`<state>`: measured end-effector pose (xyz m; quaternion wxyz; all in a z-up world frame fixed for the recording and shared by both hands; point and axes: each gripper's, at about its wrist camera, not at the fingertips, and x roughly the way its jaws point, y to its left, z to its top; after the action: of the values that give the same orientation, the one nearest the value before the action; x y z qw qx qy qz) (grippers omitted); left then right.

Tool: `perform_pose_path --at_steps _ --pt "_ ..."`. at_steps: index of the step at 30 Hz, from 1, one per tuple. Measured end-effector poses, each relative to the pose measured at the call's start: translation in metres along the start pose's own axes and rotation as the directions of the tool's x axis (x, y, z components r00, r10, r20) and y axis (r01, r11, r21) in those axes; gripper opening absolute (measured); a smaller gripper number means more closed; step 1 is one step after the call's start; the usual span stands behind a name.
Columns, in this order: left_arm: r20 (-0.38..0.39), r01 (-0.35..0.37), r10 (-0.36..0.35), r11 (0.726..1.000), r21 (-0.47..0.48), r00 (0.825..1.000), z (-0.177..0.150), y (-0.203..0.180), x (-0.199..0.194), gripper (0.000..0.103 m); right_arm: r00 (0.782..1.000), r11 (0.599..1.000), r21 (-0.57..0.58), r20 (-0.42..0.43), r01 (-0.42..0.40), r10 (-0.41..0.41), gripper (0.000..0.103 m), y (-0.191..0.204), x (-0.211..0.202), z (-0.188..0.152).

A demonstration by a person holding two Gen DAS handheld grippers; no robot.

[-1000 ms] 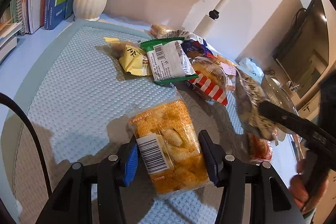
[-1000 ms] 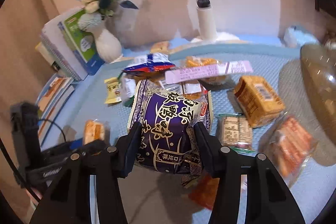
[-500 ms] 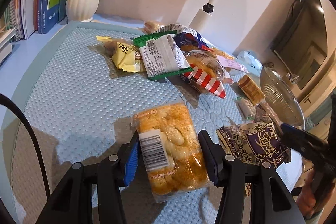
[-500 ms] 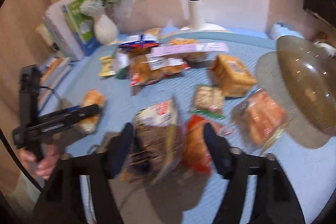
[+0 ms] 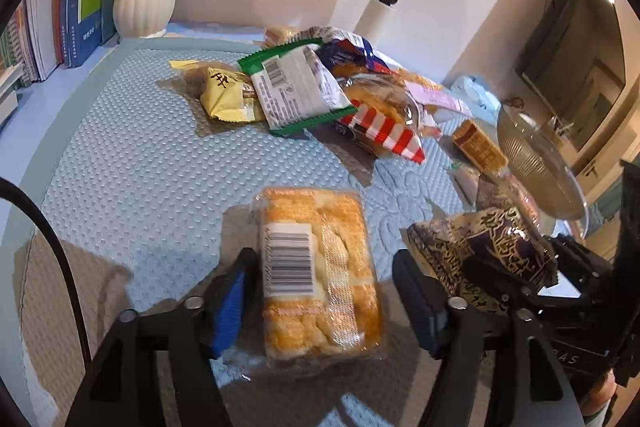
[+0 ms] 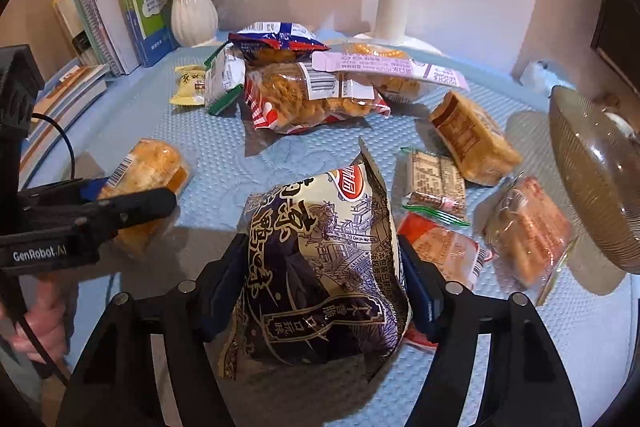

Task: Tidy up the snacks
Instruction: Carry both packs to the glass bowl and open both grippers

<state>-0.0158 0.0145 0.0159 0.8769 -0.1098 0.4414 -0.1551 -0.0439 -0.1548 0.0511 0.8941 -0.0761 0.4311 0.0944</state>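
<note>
An orange bread pack (image 5: 320, 267) with a barcode label lies flat on the blue mat (image 5: 120, 167). It sits between the fingers of my left gripper (image 5: 322, 259). Those jaws are opening, with a gap on each side of the pack. The right wrist view shows the same pack (image 6: 148, 167) at the left, with the left gripper (image 6: 160, 201) over it. My right gripper (image 6: 320, 247) has a purple and cream snack bag (image 6: 320, 267) between its pads. Its jaws are closing and both pads touch the crumpled bag. That bag (image 5: 480, 247) sits just right of the bread pack.
A heap of snack packs (image 6: 312, 95) lies at the back of the mat. More packs (image 6: 472, 135) lie to the right beside a ribbed glass bowl (image 6: 596, 163). A white vase (image 6: 194, 11), books (image 6: 136, 7) and a lamp post (image 6: 394, 3) stand behind.
The left jaws have spread away from the bread pack, which now rests on the mat. The right gripper came down and nearer with the purple bag, loosening on it halfway.
</note>
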Motion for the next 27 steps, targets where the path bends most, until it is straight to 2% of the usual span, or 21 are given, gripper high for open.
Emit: perform_pose_path --at_steps 3,4,5,9,12,16,19,23,27 --pt "0.004 -0.066 0.066 0.996 0.055 0.998 -0.007 -0.013 -0.003 0.066 1.0 1.0 -0.004 0.001 -0.021 0.021 0.065 -0.002 -0.003 -0.001" --pt "0.008 -0.086 0.085 0.994 0.067 0.996 -0.008 -0.016 -0.003 0.052 0.999 0.999 0.002 0.002 -0.041 0.041 0.064 -0.004 -0.005 -0.001" --pt "0.01 -0.117 0.117 0.99 0.083 0.993 -0.008 -0.019 -0.002 0.045 0.998 0.998 0.012 0.004 -0.066 0.066 0.064 -0.005 -0.007 0.0" --pt "0.007 -0.14 0.14 0.983 0.119 0.99 -0.005 -0.024 -0.002 0.045 0.99 0.989 0.065 0.051 -0.135 0.132 0.064 -0.014 -0.024 0.003" --pt "0.033 -0.133 0.13 0.981 0.138 0.991 0.002 -0.03 -0.014 0.045 0.988 0.987 0.087 0.092 -0.135 0.127 0.064 -0.023 -0.041 0.007" --pt "0.075 -0.087 0.077 0.986 0.144 0.994 0.022 -0.048 -0.033 0.045 0.983 0.985 0.128 0.161 -0.115 0.094 0.064 -0.048 -0.071 0.015" --pt "0.083 -0.056 0.041 0.982 0.181 0.996 0.041 -0.074 -0.034 0.045 0.976 0.98 0.188 0.216 -0.068 0.027 0.064 -0.085 -0.099 0.021" --pt "0.028 0.045 -0.053 0.974 0.223 0.998 0.07 -0.126 -0.014 0.045 0.968 0.956 0.292 0.233 0.026 -0.098 0.064 -0.141 -0.121 0.021" --pt "-0.011 0.142 -0.144 0.95 0.278 0.989 0.095 -0.186 0.006 0.045 0.959 0.913 0.399 0.217 0.084 -0.183 0.064 -0.194 -0.133 0.016"
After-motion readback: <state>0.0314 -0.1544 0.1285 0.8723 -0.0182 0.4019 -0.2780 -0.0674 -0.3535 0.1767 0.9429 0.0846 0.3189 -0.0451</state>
